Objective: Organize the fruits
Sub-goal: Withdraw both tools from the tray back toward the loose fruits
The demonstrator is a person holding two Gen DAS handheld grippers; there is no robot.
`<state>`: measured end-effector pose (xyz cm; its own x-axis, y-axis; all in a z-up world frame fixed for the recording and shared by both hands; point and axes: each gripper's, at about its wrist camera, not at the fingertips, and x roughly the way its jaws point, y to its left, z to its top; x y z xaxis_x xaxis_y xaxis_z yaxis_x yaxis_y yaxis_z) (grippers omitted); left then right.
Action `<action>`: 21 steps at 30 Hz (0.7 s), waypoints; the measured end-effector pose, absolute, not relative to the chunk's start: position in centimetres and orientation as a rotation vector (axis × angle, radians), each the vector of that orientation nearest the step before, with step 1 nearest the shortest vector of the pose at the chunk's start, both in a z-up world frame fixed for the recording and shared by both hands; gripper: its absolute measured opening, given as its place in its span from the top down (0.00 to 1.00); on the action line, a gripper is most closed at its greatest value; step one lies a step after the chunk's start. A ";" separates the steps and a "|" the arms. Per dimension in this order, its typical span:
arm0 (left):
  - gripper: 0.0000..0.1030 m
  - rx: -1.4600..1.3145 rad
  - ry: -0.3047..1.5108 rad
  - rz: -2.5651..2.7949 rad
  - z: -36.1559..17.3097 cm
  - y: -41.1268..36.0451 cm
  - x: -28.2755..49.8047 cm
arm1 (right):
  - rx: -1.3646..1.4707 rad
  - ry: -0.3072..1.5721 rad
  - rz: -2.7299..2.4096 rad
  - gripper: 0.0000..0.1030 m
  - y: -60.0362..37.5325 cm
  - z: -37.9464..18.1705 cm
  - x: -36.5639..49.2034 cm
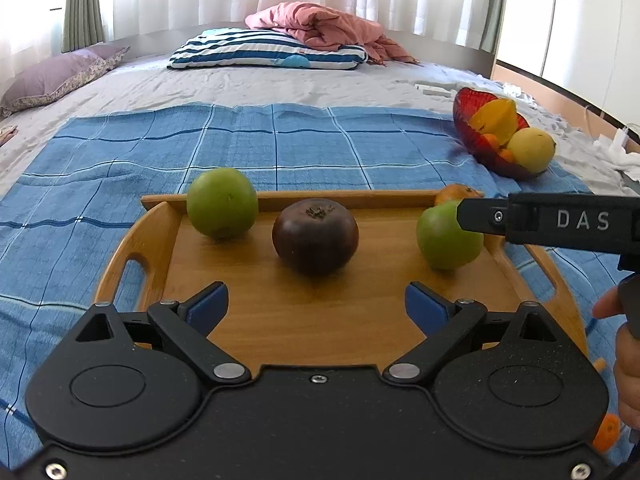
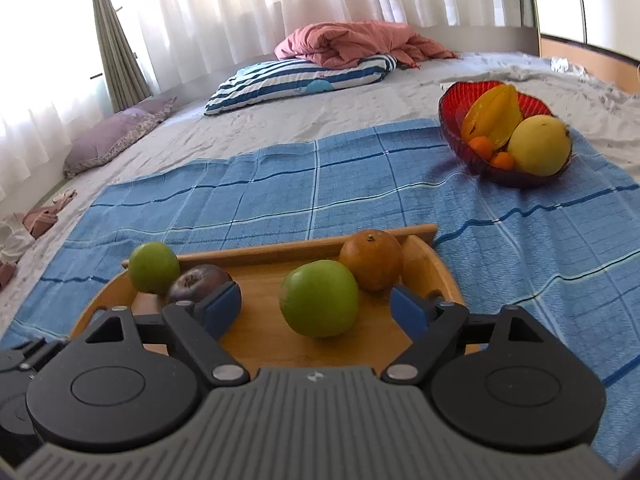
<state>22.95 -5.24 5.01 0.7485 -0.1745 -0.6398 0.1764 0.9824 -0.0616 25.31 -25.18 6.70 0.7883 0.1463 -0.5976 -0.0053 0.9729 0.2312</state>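
Four fruits sit on the wooden tray (image 1: 160, 248): two green apples (image 1: 222, 203) (image 2: 319, 298), one dark purple fruit (image 1: 315, 236), one orange (image 2: 371, 259). At two o'clock, the red bowl (image 2: 450, 116) holds perhaps four more. Left gripper (image 1: 316, 306) and right gripper (image 2: 317, 309) tilt downward over the tray, jaws apart, empty.

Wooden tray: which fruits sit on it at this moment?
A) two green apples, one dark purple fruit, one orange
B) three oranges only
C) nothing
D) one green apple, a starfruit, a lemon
A: the wooden tray holds a green apple, a dark purple fruit, a second green apple and an orange.
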 end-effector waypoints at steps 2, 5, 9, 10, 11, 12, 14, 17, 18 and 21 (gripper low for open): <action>0.08 0.004 0.697 -0.198 5.0 -5.2 22.3 | 0.214 0.654 0.082 0.12 -25.2 6.6 24.7; 0.07 0.008 0.693 -0.197 5.0 -5.0 21.4 | 0.217 0.653 0.084 0.11 -25.4 6.3 23.9; 0.07 0.007 0.684 -0.200 5.1 -4.8 20.2 | 0.214 0.647 0.088 0.11 -25.5 6.0 22.8; 0.07 0.007 0.681 -0.204 5.2 -4.7 19.9 | 0.211 0.643 0.089 0.11 -25.5 6.0 22.4; 0.07 0.007 0.677 -0.205 5.3 -4.6 19.5 | 0.209 0.638 0.091 0.10 -25.6 5.9 22.1; 0.07 0.006 0.676 -0.206 5.4 -4.6 19.1 | 0.209 0.634 0.093 0.10 -25.6 5.9 21.8; 0.07 -0.001 0.669 -0.209 5.6 -4.4 18.4 | 0.211 0.623 0.098 0.10 -25.7 5.9 21.1; 0.07 -0.008 0.665 -0.214 5.8 -4.2 17.5 | 0.212 0.610 0.100 0.09 -25.8 5.8 20.0; 0.07 -0.008 0.663 -0.217 5.8 -4.1 17.2 | 0.211 0.606 0.101 0.09 -25.8 5.7 19.6; 0.07 -0.001 0.653 -0.221 5.9 -3.9 16.1 | 0.200 0.592 0.102 0.08 -25.8 5.6 18.4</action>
